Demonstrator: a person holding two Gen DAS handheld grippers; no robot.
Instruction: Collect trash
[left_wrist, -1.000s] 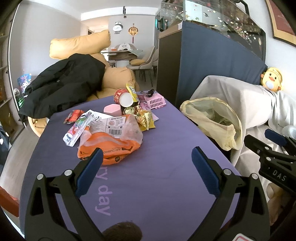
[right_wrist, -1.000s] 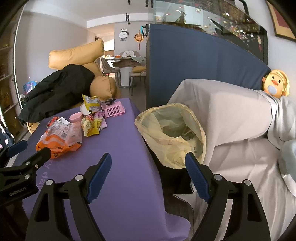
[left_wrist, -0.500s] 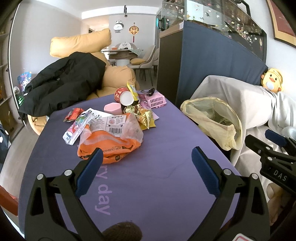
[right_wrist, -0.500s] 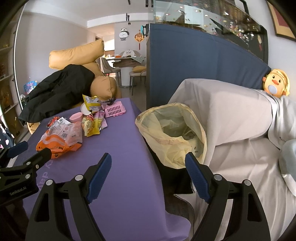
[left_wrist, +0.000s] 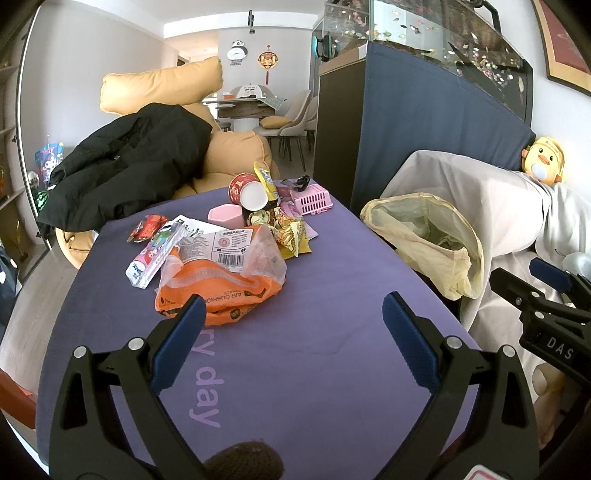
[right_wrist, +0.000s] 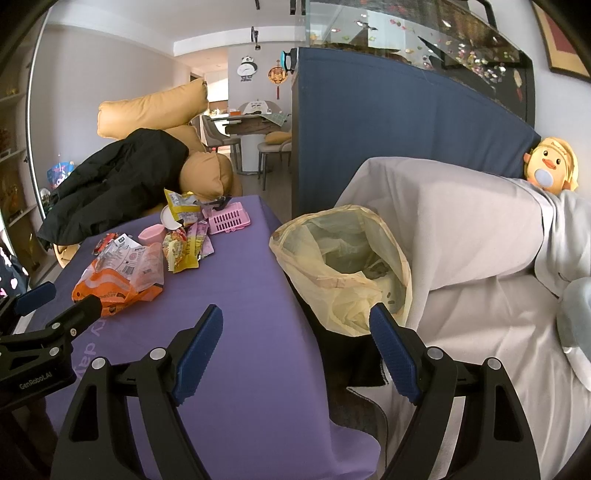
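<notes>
A pile of trash lies on the purple table (left_wrist: 314, 332): an orange plastic bag (left_wrist: 218, 291) (right_wrist: 114, 284) in front, a white-pink wrapper (left_wrist: 155, 254), a red wrapper (left_wrist: 146, 227), yellow snack packets (left_wrist: 291, 236) (right_wrist: 184, 251), a red paper cup (left_wrist: 247, 192) on its side and a pink dish (left_wrist: 225, 216). A yellow trash bag (left_wrist: 424, 240) (right_wrist: 343, 266) hangs open at the table's right edge. My left gripper (left_wrist: 291, 321) is open just short of the orange bag, empty. My right gripper (right_wrist: 295, 332) is open and empty, at the table's edge near the trash bag.
A pink slotted basket (left_wrist: 312, 199) (right_wrist: 229, 221) sits at the table's far end. A black jacket (left_wrist: 122, 166) lies over tan cushions (left_wrist: 162, 85) behind. A grey-covered sofa (right_wrist: 461, 229) with a duck plush (right_wrist: 550, 168) is on the right, a dark blue cabinet (left_wrist: 424, 122) beyond.
Almost nothing: both views shifted very slightly, and both grippers stay open and empty.
</notes>
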